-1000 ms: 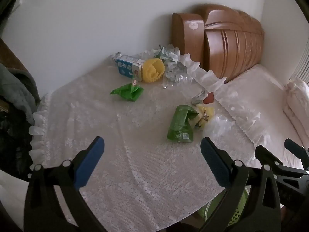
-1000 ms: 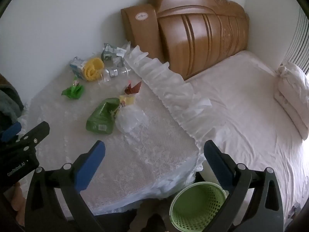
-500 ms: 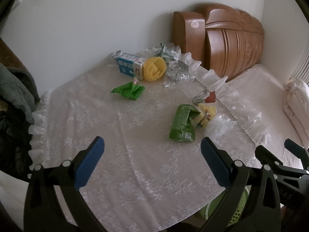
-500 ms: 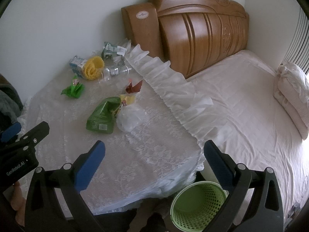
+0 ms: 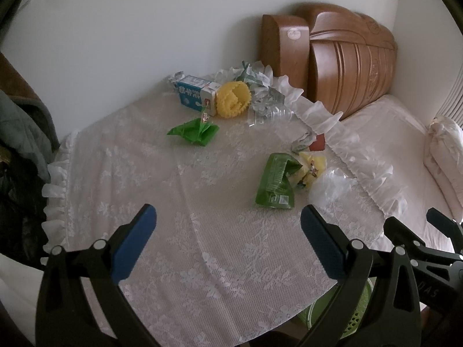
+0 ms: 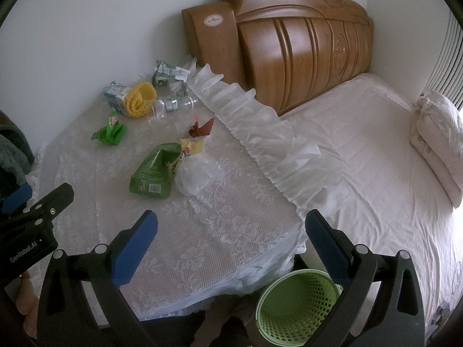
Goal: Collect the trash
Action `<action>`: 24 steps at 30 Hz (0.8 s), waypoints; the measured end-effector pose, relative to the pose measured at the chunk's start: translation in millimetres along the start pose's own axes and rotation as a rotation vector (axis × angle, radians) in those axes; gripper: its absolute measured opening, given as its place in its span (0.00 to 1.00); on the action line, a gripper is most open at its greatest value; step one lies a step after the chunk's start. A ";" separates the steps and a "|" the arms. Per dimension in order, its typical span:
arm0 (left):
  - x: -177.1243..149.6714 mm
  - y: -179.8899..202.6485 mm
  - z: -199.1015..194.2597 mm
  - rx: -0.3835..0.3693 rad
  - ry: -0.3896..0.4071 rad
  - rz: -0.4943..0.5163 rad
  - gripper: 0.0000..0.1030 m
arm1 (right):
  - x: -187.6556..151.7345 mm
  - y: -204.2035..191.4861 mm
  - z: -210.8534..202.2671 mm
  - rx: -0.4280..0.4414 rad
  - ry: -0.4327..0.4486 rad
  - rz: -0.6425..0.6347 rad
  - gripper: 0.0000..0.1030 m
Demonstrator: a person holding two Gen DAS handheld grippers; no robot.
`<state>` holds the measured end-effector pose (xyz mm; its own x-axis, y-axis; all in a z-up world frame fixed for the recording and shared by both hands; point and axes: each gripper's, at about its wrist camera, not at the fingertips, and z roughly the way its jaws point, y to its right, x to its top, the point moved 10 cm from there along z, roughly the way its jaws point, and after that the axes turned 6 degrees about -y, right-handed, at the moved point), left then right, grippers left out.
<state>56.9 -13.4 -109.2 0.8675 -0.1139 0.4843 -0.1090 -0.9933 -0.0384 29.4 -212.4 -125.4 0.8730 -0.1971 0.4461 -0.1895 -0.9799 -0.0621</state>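
Trash lies scattered on a table under a white lace cloth [image 5: 202,231]. A flattened green packet [image 5: 275,185] [image 6: 153,173] lies nearest, with a yellow wrapper [image 5: 311,167] and a crumpled clear plastic bag [image 6: 196,173] beside it. Farther back lie a green wrapper [image 5: 194,131], a blue-white carton [image 5: 194,95], a yellow ribbed cup [image 5: 233,99], a clear bottle [image 6: 173,105] and a red scrap [image 6: 201,128]. My left gripper [image 5: 228,231] hangs open above the near cloth, empty. My right gripper [image 6: 231,237] is open too, over the table's near corner, above a green mesh bin [image 6: 298,303].
A bed with a pale sheet [image 6: 376,159] and a wooden headboard [image 6: 303,46] adjoins the table on the right. A folded quilt [image 6: 437,133] lies by the window side. Dark clothing [image 5: 20,133] hangs at the left. The wall stands behind the table.
Both grippers have drifted slightly toward the table, so the trash sits a little nearer and lower in both views. Neither gripper has changed its opening, and no trash has moved.
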 end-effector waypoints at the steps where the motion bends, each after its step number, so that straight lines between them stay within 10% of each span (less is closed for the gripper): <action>1: -0.1 0.0 0.0 0.000 -0.001 0.000 0.93 | -0.8 -0.3 0.0 0.001 0.000 0.000 0.98; 24: 0.1 -0.8 0.0 -0.001 -0.003 -0.001 0.93 | -2.1 -0.4 1.0 0.001 -0.004 0.001 0.98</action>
<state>57.0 -12.6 -109.1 0.8690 -0.1127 0.4818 -0.1081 -0.9934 -0.0373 28.0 -211.7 -127.2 0.8744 -0.1979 0.4429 -0.1899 -0.9798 -0.0629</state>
